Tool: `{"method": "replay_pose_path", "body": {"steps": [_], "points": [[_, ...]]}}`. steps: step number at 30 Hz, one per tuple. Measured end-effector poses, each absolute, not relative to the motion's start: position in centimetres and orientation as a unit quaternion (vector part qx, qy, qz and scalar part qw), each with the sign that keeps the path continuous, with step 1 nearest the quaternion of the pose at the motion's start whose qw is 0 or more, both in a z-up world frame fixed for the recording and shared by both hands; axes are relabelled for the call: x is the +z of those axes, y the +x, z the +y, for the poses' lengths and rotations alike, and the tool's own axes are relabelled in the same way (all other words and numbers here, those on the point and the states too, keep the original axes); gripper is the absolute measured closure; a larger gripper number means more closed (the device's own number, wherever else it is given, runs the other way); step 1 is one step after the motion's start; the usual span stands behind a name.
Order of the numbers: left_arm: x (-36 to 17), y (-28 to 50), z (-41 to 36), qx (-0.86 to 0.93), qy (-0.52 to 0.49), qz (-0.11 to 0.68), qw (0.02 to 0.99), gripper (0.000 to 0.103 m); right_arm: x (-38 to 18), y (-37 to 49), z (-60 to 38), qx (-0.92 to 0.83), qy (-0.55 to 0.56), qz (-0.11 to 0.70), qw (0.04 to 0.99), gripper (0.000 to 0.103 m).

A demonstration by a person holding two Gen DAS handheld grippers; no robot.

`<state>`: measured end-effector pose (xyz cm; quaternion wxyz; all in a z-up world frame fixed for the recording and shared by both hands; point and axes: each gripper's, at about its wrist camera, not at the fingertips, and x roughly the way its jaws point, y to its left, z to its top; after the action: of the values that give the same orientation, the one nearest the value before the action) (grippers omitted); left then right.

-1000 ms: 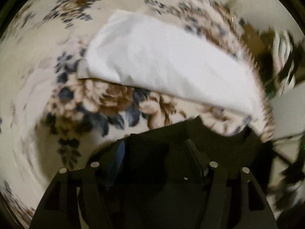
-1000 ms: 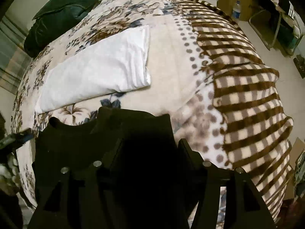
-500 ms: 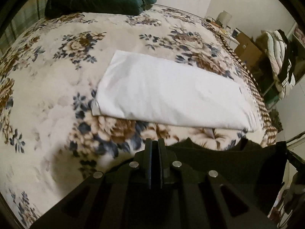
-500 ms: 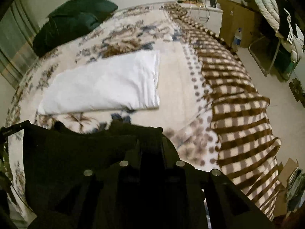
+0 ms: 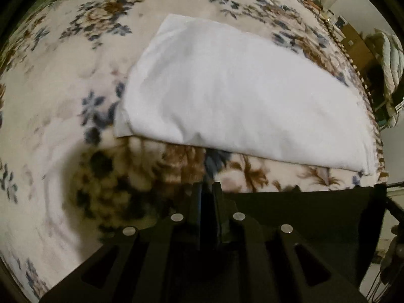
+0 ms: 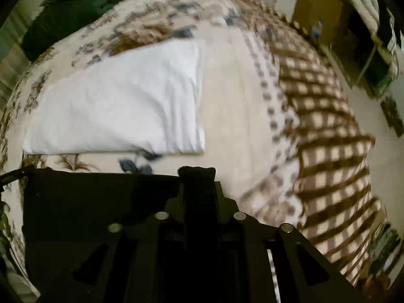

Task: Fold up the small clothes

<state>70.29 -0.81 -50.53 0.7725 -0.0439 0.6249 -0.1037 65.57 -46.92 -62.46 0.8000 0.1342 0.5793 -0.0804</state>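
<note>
The black cloth (image 5: 303,217) hangs stretched between the two claws, low over the bed (image 5: 50,101). The left claw (image 5: 207,189) pinches one top corner, and its two fingers sit close together with the thin cloth squeezed between them. The right claw (image 6: 198,176) has a bunch of the same black cloth (image 6: 101,202) sticking up between its fingers. Its jaws have just been opening a little, and it is too dark and blurry there to tell if they press on the cloth or only sit around it.

A white folded cloth (image 5: 240,96) lies flat on the flowery blanket, a bit farther back, apart from the black one.

Here is what could go wrong. If the right claw lets go too soon, its corner drops, and the black cloth swings down from the left claw alone and lands in a crumpled heap. If the two claws pull apart too hard, the thin corner could slip out of the left claw. If the black cloth comes down too far back, it could land on the white one and mess up its neat fold.
</note>
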Motion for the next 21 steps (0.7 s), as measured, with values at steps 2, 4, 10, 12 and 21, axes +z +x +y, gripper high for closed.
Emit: {"method": "replay_pose_path", "body": {"steps": [2, 4, 10, 12, 21], "points": [[-48.6, 69.2, 0.3, -0.098, -0.063, 0.617, 0.778, 0.063, -60.8, 63.5, -48.2, -0.076, 0.182, 0.565, 0.801, 0.032], [-46.6, 67.7, 1.5, -0.086, -0.079, 0.611, 0.783, 0.033, -58.8, 60.8, -49.2, -0.077, 0.210, 0.547, 0.807, 0.025], [-42.9, 57.5, 4.8, -0.071, -0.137, 0.595, 0.789, 0.031, -56.9, 48.0, -51.0, -0.107, 0.313, 0.535, 0.777, 0.012], [-43.6, 54.4, 5.2, -0.055, -0.155, 0.607, 0.777, 0.031, -58.6, 43.8, -51.0, -0.122, 0.362, 0.544, 0.747, 0.012], [-51.1, 43.4, 6.6, 0.015, -0.352, 0.646, 0.677, 0.032, -68.7, 34.7, -49.0, -0.155, 0.535, 0.526, 0.642, 0.012]]}}
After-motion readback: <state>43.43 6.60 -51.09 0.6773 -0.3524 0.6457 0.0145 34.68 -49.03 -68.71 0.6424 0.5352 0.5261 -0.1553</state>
